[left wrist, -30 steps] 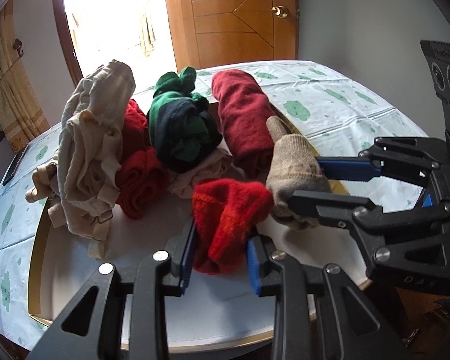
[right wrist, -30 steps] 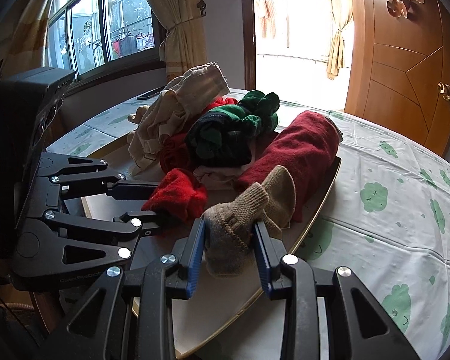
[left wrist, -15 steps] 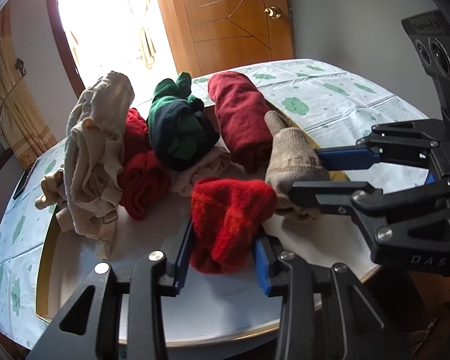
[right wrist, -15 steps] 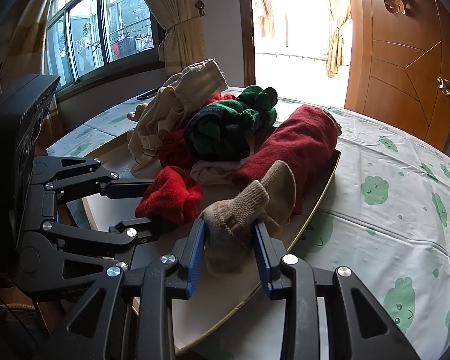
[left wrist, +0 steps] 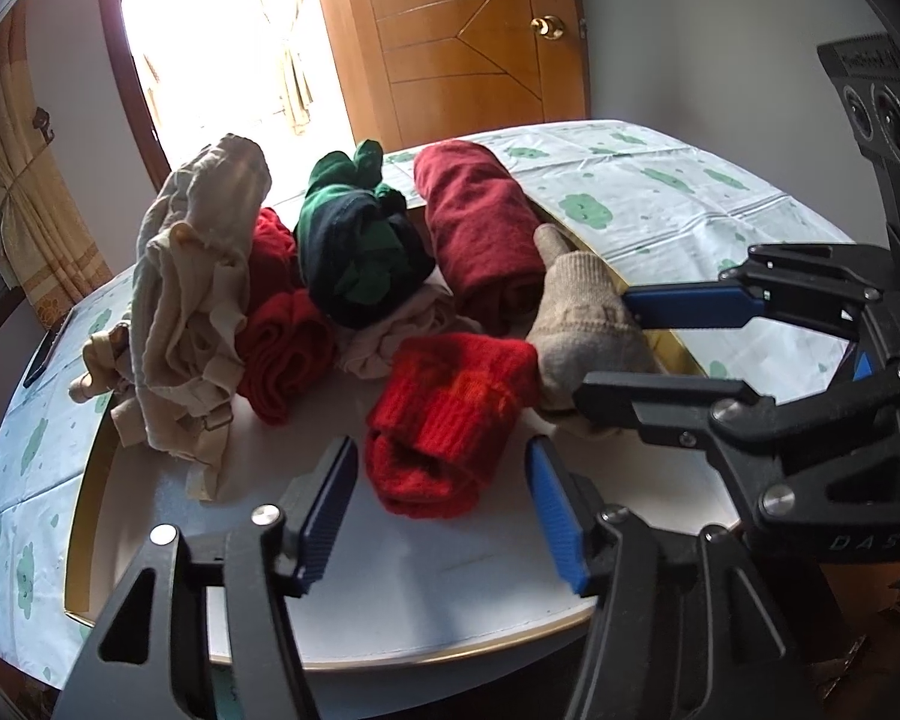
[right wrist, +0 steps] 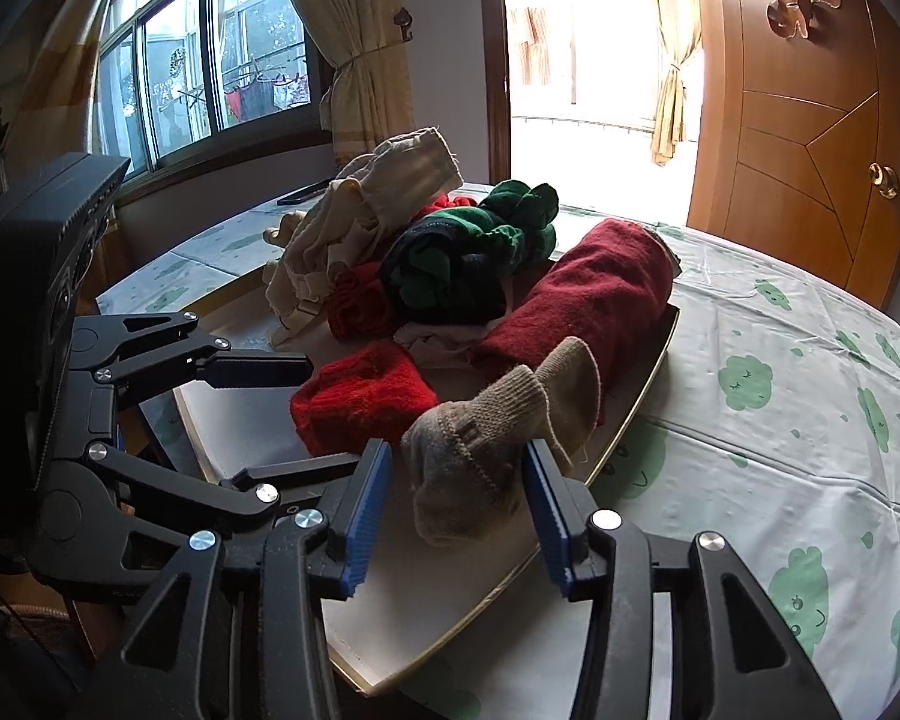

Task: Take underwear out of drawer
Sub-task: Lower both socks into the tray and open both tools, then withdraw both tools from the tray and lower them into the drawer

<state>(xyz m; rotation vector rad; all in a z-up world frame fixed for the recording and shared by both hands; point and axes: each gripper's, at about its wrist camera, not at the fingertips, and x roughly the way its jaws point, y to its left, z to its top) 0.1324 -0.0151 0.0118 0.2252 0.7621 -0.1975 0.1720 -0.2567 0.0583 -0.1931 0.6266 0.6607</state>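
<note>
While both pairs of tongs had just been opening, the left tongs (left wrist: 441,510) stood spread around a bright red knit roll (left wrist: 450,414), pads clear of it, and the right tongs (right wrist: 456,510) stood spread around a tan sock (right wrist: 492,444), barely touching if at all. Both items lay at the near end of the shallow drawer (left wrist: 390,588) on the counter (left wrist: 660,192); behind them in the drawer were piled a dark red roll (left wrist: 480,228), a green-and-navy bundle (left wrist: 354,246) and cream underwear (left wrist: 198,288).

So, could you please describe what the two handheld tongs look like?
Both the left tongs and the right tongs are matte black linkage frames joined with silver rivets. Each finger carries a ribbed blue pad. The right one's body shows pale lettering, and a black camera housing sits behind it.
</note>
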